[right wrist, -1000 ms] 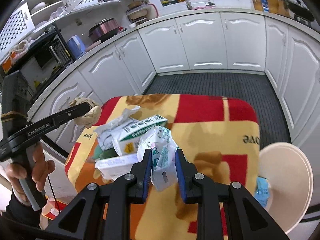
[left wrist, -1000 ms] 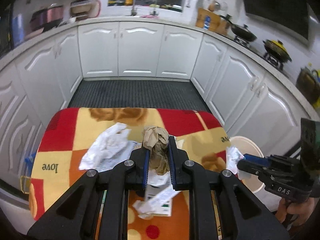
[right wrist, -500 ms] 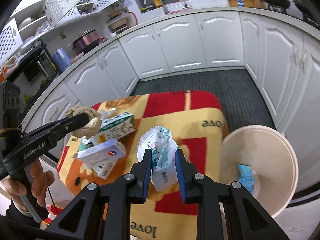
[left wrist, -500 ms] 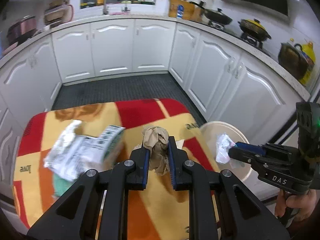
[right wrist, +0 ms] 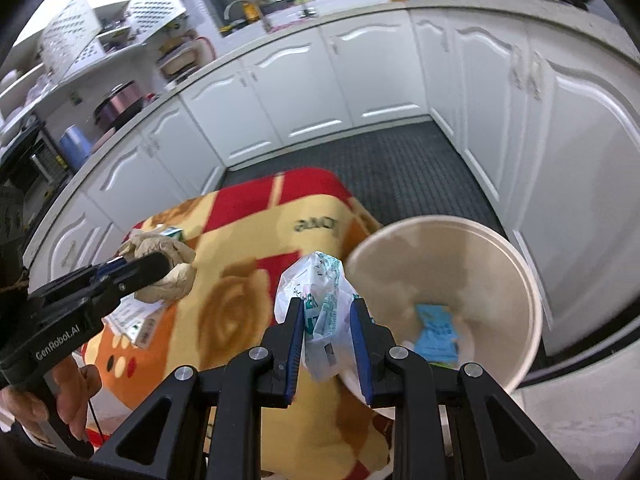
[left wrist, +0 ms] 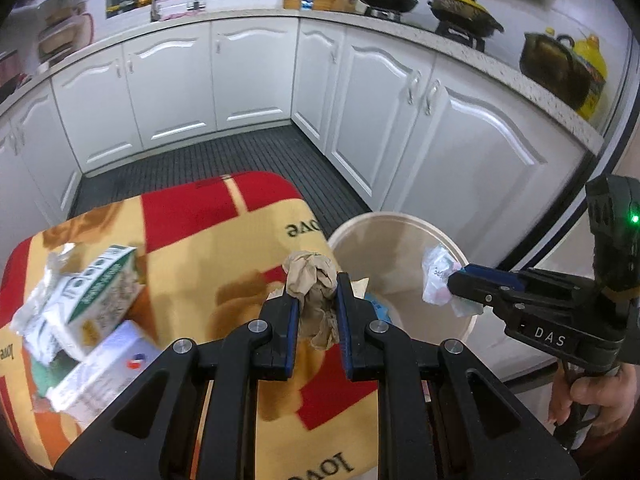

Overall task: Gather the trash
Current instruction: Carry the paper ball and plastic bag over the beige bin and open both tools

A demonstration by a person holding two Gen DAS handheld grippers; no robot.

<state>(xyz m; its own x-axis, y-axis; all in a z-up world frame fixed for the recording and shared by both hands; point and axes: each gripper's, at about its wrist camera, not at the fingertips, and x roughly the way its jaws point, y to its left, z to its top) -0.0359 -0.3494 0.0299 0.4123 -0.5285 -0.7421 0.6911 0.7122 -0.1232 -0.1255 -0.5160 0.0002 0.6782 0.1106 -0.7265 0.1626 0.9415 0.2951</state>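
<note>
My left gripper (left wrist: 317,300) is shut on a crumpled brown paper wad (left wrist: 313,289), held above the table's right edge beside the cream trash bin (left wrist: 400,220). My right gripper (right wrist: 326,320) is shut on a crumpled white plastic wrapper (right wrist: 320,300), held at the bin's (right wrist: 520,272) left rim. In the left wrist view the wrapper (left wrist: 438,276) hangs over the bin's opening. A blue packet (right wrist: 436,330) lies inside the bin. The brown wad also shows in the right wrist view (right wrist: 162,264).
A green-and-white carton (left wrist: 94,296), a white box (left wrist: 104,376) and other papers lie on the red-and-yellow tablecloth (left wrist: 224,256) at left. White kitchen cabinets (left wrist: 248,76) surround a dark floor mat (left wrist: 240,152). Pots (left wrist: 464,8) stand on the counter.
Both grippers have swung right with their trash, from over the table toward the bin. The wrapper now hangs at the bin's rim; the brown wad is near the table's right edge.
</note>
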